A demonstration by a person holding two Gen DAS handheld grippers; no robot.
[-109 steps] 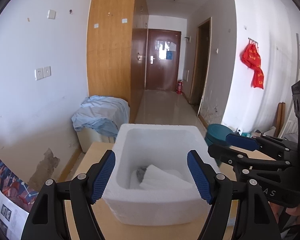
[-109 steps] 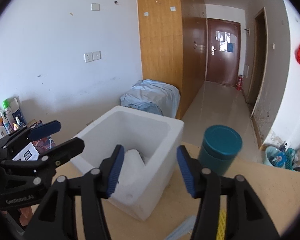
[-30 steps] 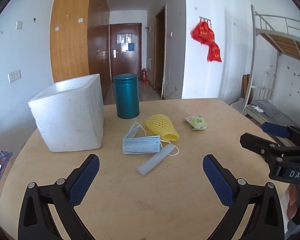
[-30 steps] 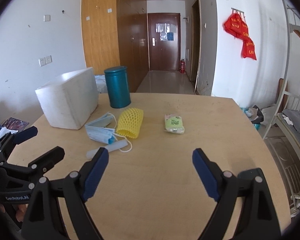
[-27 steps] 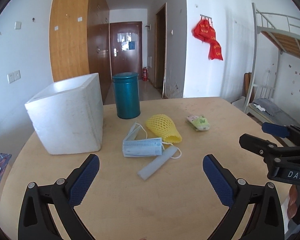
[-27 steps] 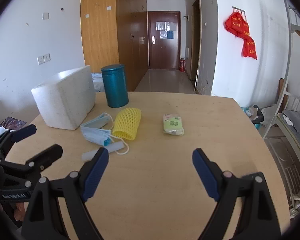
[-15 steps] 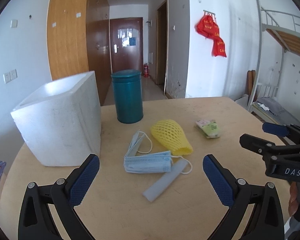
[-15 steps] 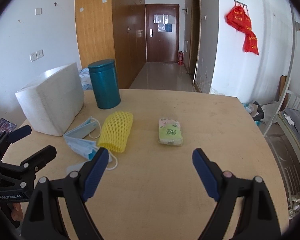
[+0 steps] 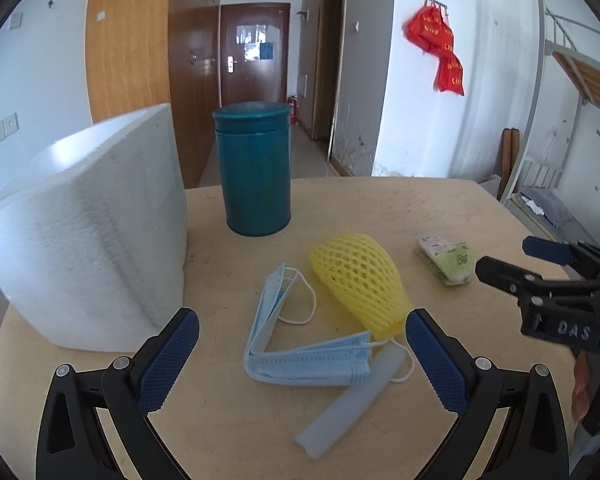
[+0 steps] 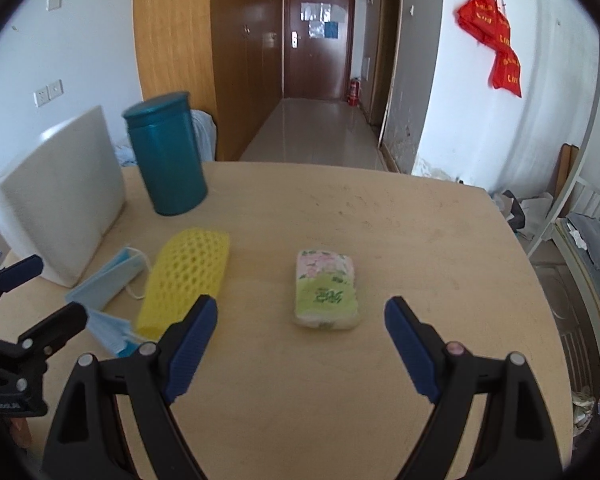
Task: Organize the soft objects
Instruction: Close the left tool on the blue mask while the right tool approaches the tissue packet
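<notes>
Two hand-held grippers hang over the round pale wooden desk [image 10: 380,216], both with jaws spread wide and nothing between them. The right hand-held gripper [image 10: 300,330] frames the small green-and-pink packet of tissues [image 10: 326,288] at the centre of its view, so that packet looks like its target. The left hand-held gripper [image 9: 302,344] is aimed at the folded light-blue face masks [image 9: 300,356], which lie low in the middle of its frame, touching the yellow foam net sleeve [image 9: 360,280] and overlapping a pale translucent plastic strip [image 9: 352,400].

To do this well, I would bring each gripper down squarely, one pad either side of its object, and close gently, since everything here squashes. The mask loops may drag the net sleeve along, so a slow lift is wise. The white foam box [image 9: 84,252] at the left of the frame, beside the teal lidded tin [image 9: 254,172], seems the likely destination.
</notes>
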